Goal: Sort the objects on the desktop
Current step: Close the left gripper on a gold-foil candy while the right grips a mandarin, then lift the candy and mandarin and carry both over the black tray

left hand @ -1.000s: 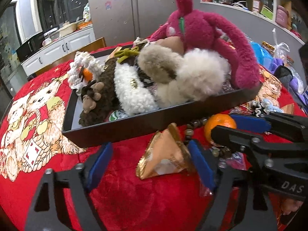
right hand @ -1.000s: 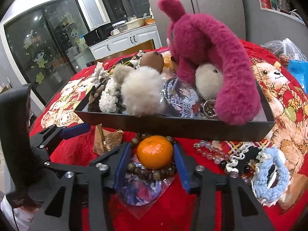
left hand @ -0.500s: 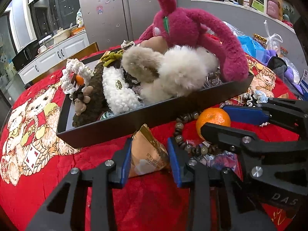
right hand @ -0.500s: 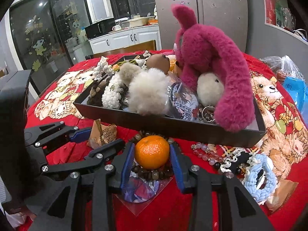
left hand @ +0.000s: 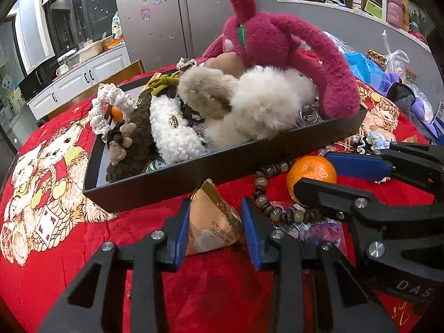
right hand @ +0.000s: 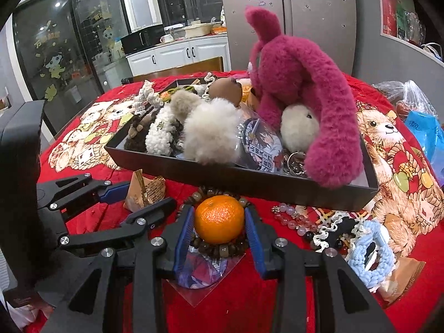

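Left gripper (left hand: 215, 231): jaws clenched on the gold snack packet (left hand: 212, 219), blue pads pressed to both its sides. Packet sits on the red cloth (left hand: 69, 249), just short of the near wall of the black tray (left hand: 172, 183).

Right gripper (right hand: 219, 226): jaws clenched on the orange (right hand: 219, 219), one pad on each flank. The orange rests inside a ring of the wooden bead bracelet (right hand: 222, 247), which lies on a clear-sleeved picture card (right hand: 205, 272).

Step in hand, by my reading: lift both items and carry them over the tray wall.
- Packet is soft foil and likely to crumple or slip; keep the squeeze steady and lift straight up before going forward.
- Orange is round and firm; the pads sit near its widest part, which looks sound. Raise it clear of the beads so the bracelet is not dragged along.
- The two grippers are close, the left one's outer finger just beside the right one's; lift one at a time, or spread them.

Beyond the jaws: the tray is already crowded, with a magenta plush rabbit (right hand: 302, 88), a cream fluffy toy (right hand: 211, 130), a printed badge (right hand: 260, 144). Free room looks scarce; the near left corner seems least packed.

Right of the right jaws on the counter: pale bead string (right hand: 291, 219), blue crochet ring (right hand: 371, 249).
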A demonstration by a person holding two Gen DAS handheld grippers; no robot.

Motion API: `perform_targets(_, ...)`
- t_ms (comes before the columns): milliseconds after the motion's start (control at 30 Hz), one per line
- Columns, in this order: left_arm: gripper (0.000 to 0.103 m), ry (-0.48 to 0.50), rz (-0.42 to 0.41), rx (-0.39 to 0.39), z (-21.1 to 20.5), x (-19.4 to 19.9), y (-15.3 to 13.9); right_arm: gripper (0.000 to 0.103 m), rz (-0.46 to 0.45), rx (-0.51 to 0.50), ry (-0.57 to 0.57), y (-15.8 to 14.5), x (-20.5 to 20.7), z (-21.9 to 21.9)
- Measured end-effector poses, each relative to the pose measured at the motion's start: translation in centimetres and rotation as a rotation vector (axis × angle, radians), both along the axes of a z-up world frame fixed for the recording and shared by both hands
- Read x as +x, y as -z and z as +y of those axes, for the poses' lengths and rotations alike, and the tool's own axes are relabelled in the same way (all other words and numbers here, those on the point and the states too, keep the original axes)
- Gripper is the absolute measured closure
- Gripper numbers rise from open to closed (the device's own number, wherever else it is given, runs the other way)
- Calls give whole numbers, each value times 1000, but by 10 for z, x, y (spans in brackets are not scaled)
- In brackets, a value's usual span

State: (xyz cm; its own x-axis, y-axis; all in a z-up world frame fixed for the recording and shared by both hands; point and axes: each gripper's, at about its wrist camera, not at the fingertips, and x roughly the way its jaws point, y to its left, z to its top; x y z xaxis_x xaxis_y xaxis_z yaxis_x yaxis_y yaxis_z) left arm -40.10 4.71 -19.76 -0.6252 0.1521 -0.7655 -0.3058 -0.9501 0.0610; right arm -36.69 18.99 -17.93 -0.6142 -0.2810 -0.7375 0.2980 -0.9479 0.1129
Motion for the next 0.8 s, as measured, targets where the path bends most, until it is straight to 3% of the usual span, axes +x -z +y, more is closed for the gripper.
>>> perform_targets(400,67,-12,6,11,-1,1,-6,65,10,-4,-7,-4,4,0)
perform_targets(800,67,-15,76,39,0,14,-39,65,77,-31,-7,-29,16,0)
